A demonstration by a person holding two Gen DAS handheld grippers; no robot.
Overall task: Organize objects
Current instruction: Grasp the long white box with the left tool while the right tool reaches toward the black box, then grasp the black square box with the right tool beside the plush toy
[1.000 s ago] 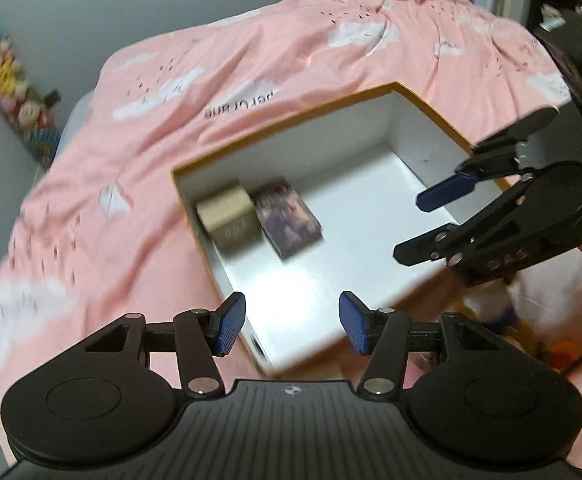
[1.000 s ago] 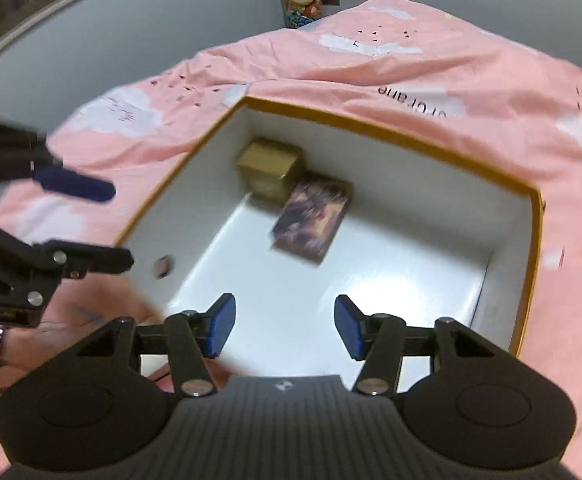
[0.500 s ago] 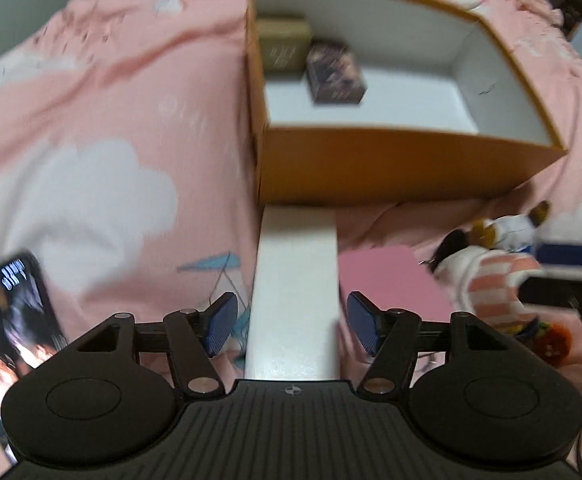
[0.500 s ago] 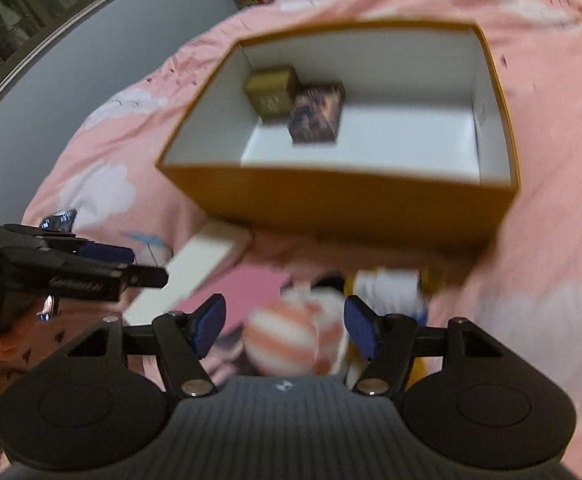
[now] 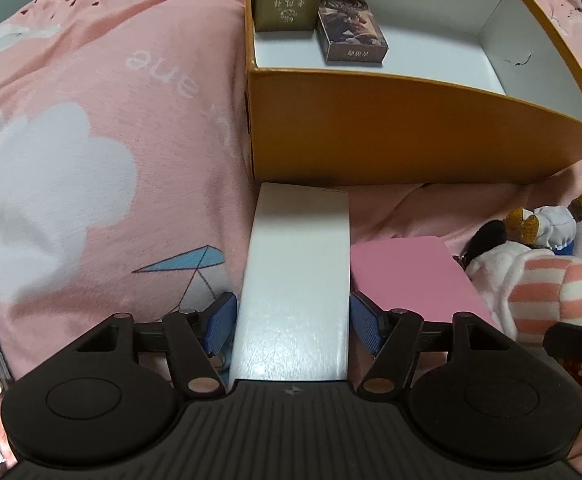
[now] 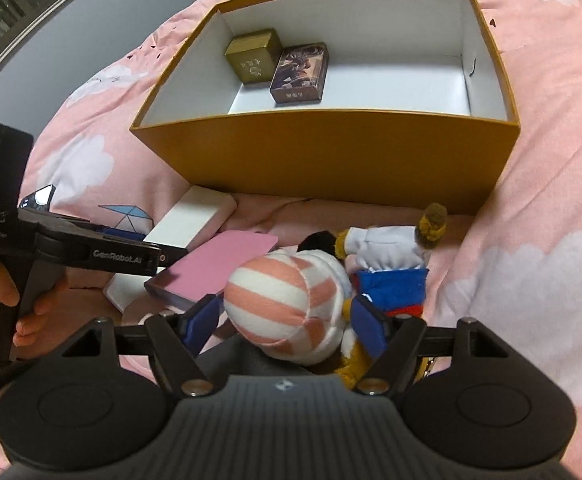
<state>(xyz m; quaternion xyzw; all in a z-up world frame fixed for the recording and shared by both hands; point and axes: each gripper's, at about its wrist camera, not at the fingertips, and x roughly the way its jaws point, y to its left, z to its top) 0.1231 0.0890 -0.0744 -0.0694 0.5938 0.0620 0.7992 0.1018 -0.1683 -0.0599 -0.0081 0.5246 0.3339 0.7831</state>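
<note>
1. Two small boxes already sit in the far left corner of the open orange cardboard box with white lining (image 6: 331, 152): a gold cube-shaped box (image 6: 253, 60) and, touching it on its right, a dark printed card box (image 6: 301, 74).
2. On the pink cloud-print bed (image 5: 91, 120), just beside the orange box's near wall, lies a long white rectangular box (image 5: 299, 272); its long axis points straight away from the left gripper (image 5: 293, 326) toward that wall.
3. The left gripper's fingers (image 5: 221, 322) are spread on either side of the white box's near end; I cannot tell whether they touch it.
4. A flat pink box (image 6: 219, 264) lies just to its right.
5. The right gripper (image 6: 287, 322) straddles a pink-and-white striped plush toy (image 6: 287, 308), fingers spread, not yet pinching.
6. Each gripper points level toward the orange box, so each is nearest its own item.
</note>
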